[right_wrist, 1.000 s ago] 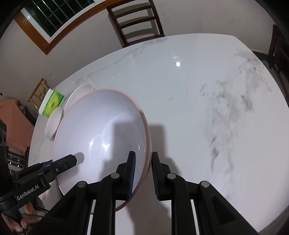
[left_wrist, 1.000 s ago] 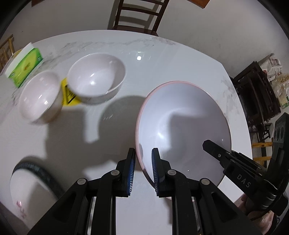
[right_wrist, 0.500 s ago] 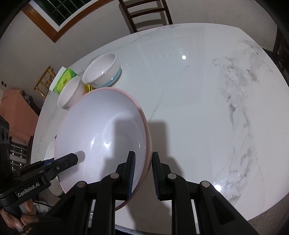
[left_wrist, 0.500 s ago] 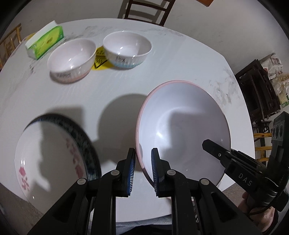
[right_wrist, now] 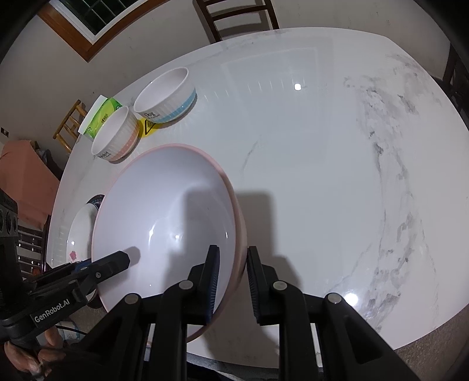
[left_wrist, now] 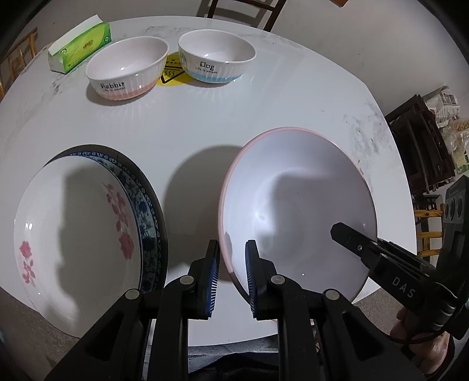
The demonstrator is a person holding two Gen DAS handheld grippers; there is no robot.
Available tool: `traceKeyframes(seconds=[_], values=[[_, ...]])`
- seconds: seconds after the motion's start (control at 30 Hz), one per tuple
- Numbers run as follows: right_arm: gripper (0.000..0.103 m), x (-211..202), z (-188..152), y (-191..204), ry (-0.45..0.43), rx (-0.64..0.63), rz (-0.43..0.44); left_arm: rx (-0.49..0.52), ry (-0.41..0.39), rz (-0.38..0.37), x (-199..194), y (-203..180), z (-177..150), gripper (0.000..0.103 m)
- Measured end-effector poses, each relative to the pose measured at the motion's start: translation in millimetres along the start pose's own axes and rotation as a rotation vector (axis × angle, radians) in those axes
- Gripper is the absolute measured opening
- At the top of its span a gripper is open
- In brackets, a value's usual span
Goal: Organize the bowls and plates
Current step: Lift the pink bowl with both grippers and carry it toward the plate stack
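Note:
A large white bowl with a pink rim hangs tilted over the near part of the marble table. My left gripper is shut on its near-left rim. My right gripper is shut on the opposite rim. Each gripper shows in the other's view, the right gripper at one side and the left gripper at the other. Left of the bowl lies a white floral plate stacked on a blue-patterned plate.
At the far side stand a "Rabbit" bowl and a "Dog" bowl, with a yellow sticker between them and a green tissue pack beside. A wooden chair stands behind the table. Dark furniture stands to the right.
Both grippers have carried the big bowl back toward the near table edge and slightly down. The stacked plates have come fully into the left wrist view; the small bowls look farther away.

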State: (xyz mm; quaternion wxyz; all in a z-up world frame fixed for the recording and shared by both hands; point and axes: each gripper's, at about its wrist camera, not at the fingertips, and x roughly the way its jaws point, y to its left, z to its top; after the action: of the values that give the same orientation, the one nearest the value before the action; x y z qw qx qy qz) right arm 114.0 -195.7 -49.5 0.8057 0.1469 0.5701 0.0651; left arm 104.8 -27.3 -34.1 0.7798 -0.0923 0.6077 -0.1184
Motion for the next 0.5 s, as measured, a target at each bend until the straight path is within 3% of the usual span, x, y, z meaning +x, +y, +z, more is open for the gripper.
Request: traceKeyframes(seconds=[0.5], values=[[0.022, 3.6, -5.8, -1.8, -0.008, -0.003, -0.008, -0.008, -0.006, -0.004, 5.9, 2.6, -3.2, 0.014]])
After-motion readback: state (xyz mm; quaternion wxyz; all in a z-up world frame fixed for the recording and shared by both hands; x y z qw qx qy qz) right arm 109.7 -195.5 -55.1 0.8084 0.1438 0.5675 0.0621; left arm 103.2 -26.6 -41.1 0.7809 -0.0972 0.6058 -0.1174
